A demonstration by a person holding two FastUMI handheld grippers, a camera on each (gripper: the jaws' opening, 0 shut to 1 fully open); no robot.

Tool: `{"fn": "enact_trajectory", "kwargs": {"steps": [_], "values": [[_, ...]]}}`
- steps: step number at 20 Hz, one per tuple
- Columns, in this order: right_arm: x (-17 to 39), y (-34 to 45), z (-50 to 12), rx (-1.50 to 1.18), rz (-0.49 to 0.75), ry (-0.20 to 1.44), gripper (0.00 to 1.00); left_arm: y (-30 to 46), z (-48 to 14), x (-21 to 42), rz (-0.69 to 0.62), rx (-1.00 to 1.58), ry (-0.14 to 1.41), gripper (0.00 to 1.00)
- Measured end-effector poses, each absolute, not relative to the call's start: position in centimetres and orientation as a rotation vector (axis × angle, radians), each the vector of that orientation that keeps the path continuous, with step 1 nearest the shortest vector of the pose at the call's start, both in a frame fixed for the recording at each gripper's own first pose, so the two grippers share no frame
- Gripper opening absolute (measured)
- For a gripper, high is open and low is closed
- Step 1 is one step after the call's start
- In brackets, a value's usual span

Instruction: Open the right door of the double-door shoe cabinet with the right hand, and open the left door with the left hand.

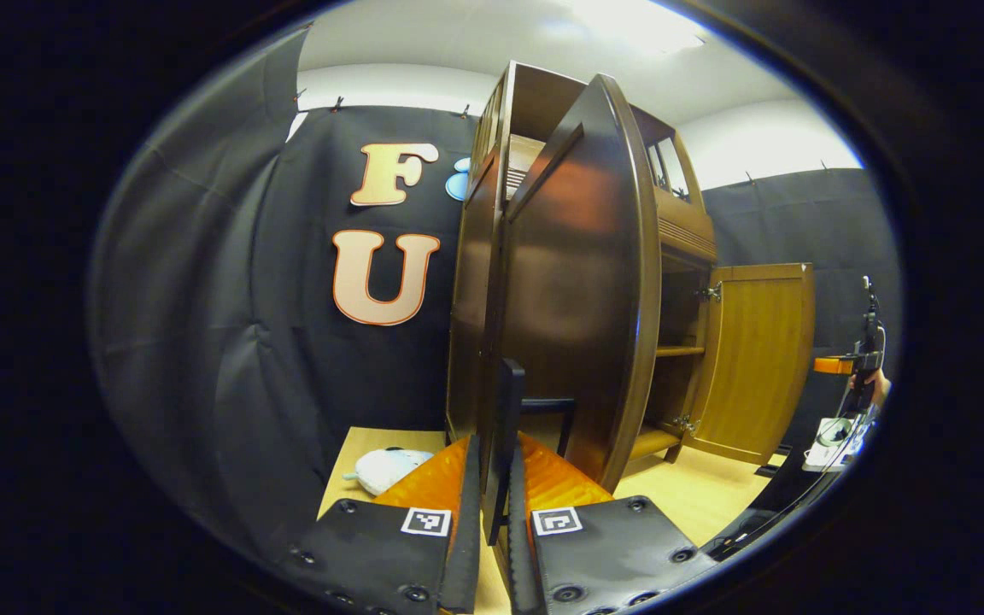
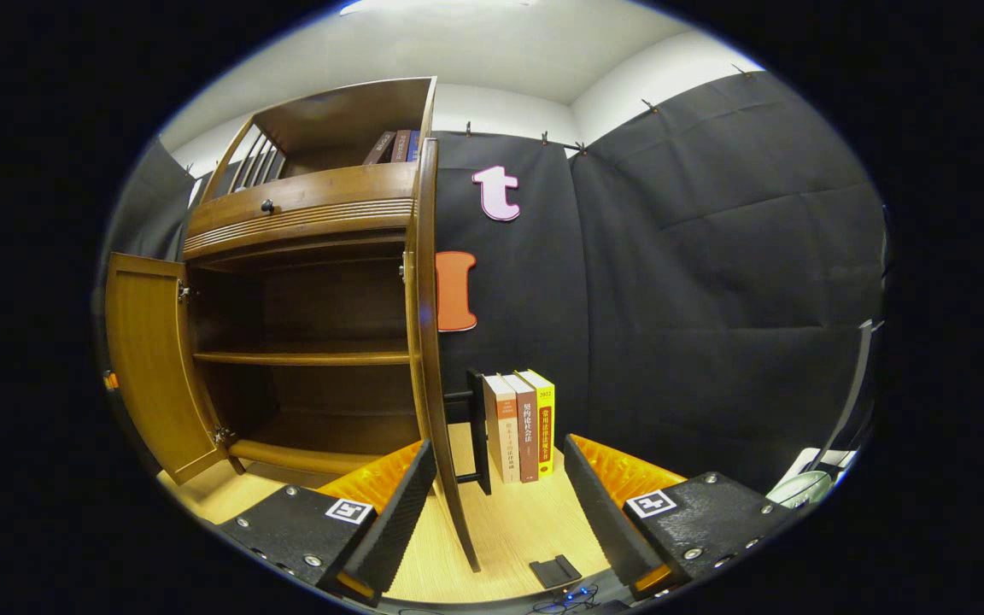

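- My left gripper [image 1: 494,504], bottom centre of the left gripper view, is clamped on the left door's handle [image 1: 509,427].
- My right gripper [image 2: 492,504] gapes, straddling the right door [image 2: 432,342] edge without touching.
- Both cabinet [image 2: 304,222] doors stand open, centre frame.

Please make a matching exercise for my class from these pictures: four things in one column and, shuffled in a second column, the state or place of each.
Column one
1. left tool
2. right tool
3. three books
4. white soft toy

Column two
A. standing upright on the tabletop
B. open, one finger on each side of the right door
C. lying on the tabletop
D. shut on the black door handle

Pairs: 1-D, 2-B, 3-A, 4-C
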State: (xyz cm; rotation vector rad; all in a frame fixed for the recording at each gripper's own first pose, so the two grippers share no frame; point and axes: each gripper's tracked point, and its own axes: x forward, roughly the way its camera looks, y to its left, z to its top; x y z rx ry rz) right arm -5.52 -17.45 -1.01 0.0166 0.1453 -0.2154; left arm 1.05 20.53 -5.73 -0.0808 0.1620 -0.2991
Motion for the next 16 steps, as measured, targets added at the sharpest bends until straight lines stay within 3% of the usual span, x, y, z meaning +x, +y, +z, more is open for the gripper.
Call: {"fn": "enact_trajectory", "kwargs": {"steps": [5, 10, 12, 15, 16], "values": [[-5.9, -17.3, -1.2, -0.006, -0.214, 0.156, 0.92, 20.4, -7.5, -4.4, -0.213, -0.027, 0.226, 0.21], [-5.7, -17.3, -1.3, 0.018, -0.194, 0.15, 0.92, 15.5, -3.8, -6.7, -0.091, -0.04, 0.153, 0.21], [-5.4, -17.1, -1.5, 0.022, -0.176, 0.149, 0.92, 13.2, -3.2, -6.0, -0.03, -0.041, 0.132, 0.06], [-5.3, -17.0, -1.7, 0.017, -0.149, 0.146, 0.92, 9.7, -2.6, -4.9, 0.035, -0.02, 0.092, 0.22], [-5.2, -17.0, -1.9, 0.013, -0.142, 0.148, 0.92, 8.7, -2.5, -4.9, 0.045, -0.021, 0.072, 0.14]]}}
